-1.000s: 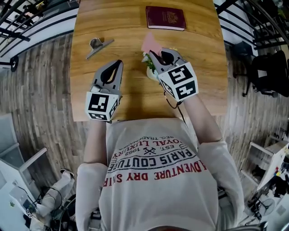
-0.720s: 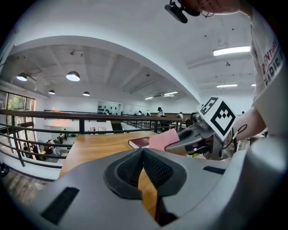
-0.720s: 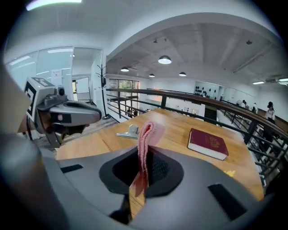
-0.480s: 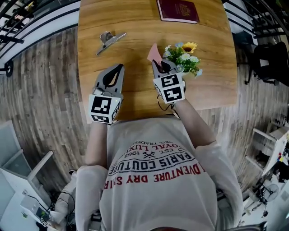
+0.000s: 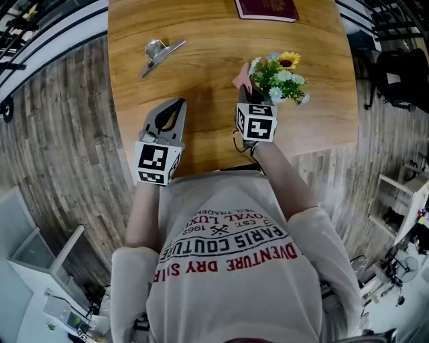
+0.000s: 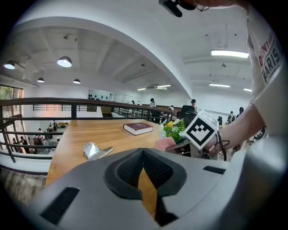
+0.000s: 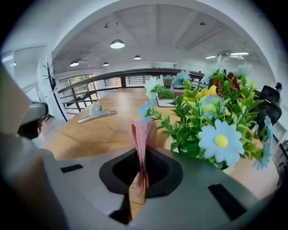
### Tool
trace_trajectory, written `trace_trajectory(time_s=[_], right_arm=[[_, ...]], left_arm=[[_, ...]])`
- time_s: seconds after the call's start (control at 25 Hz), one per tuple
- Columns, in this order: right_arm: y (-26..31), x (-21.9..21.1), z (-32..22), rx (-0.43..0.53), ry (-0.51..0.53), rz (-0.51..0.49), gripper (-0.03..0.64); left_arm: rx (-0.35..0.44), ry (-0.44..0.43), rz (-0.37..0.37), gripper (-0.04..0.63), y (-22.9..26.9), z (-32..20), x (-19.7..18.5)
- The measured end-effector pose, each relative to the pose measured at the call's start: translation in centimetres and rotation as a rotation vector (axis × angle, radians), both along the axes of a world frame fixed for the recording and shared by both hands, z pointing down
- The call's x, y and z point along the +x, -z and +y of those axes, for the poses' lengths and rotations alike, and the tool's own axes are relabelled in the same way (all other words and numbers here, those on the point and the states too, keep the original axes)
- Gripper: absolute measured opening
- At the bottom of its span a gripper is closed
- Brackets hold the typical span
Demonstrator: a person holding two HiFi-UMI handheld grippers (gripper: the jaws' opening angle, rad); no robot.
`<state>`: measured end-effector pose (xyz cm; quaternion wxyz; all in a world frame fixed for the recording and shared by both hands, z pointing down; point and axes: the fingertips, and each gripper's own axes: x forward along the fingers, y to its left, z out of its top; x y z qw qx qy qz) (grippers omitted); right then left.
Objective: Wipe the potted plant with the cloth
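Note:
The potted plant (image 5: 281, 75), green leaves with yellow, white and blue flowers in a pale pot, stands on the wooden table (image 5: 201, 40). My right gripper (image 5: 245, 86) is just left of it, shut on a folded pink cloth (image 5: 239, 74) that sticks up out of the jaws. In the right gripper view the cloth (image 7: 141, 132) hangs beside the leaves (image 7: 198, 121), close to them; contact is unclear. My left gripper (image 5: 175, 106) hovers over the table's near edge, shut and empty; its closed tips (image 6: 143, 152) point toward the plant (image 6: 173, 129).
A dark red book (image 5: 267, 8) lies at the table's far side. A metal clip-like tool (image 5: 159, 52) rests at the far left. Black railings (image 5: 27, 27) and wood flooring surround the table. A black chair (image 5: 402, 80) stands to the right.
My right gripper has come down off the top of the plant and rolled, now sitting at the plant's left side with the cloth. The left gripper has sunk a little.

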<state>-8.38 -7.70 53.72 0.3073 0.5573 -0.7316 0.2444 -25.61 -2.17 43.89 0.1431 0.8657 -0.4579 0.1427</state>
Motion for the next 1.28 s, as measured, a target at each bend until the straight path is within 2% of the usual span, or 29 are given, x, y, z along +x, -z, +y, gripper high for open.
trace_trajectory(time_s=[0.16, 0.36, 0.48, 0.64, 0.8, 0.84, 0.92, 1.12, 1.28], right_arm=[[-1.2, 0.2, 0.6, -0.041, -0.053, -0.034, 0.035], [-2.6, 1.0, 1.7, -0.145, -0.229, -0.240, 0.035], [-2.9, 2.1, 2.3, -0.169, -0.308, -0.280, 0.035], [-2.6, 2.8, 2.8, -0.159, -0.306, -0.290, 0.035], [-2.7, 0.7, 3.8, -0.167, -0.152, -0.234, 0.035], [-2.7, 0.4, 3.8, -0.163, -0.140, -0.215, 0.035], [-2.6, 0.8, 3.5, -0.150, -0.181, -0.222, 0.035], [-2.3, 3.4, 3.1, -0.154, -0.354, -0.332, 0.035], [-2.1, 4.8, 3.8, -0.162, -0.419, -0.386, 0.035]], left_arm=[[-0.006, -0.025, 0.001, 0.015, -0.3, -0.1, 0.4], [-0.017, -0.060, 0.001, 0.017, -0.7, -0.3, 1.1], [-0.028, -0.076, 0.002, 0.015, -1.2, -0.3, 1.5], [-0.037, -0.093, 0.008, 0.015, -1.7, -0.5, 2.1], [-0.038, -0.104, 0.016, 0.015, -1.7, -0.5, 2.8], [-0.037, -0.107, 0.017, 0.017, -1.6, -0.5, 3.0], [-0.035, -0.114, 0.017, 0.017, -1.5, -0.4, 3.3], [-0.048, -0.103, 0.021, 0.015, -2.0, -0.3, 3.0], [-0.059, -0.104, 0.027, 0.015, -2.4, -0.1, 3.2]])
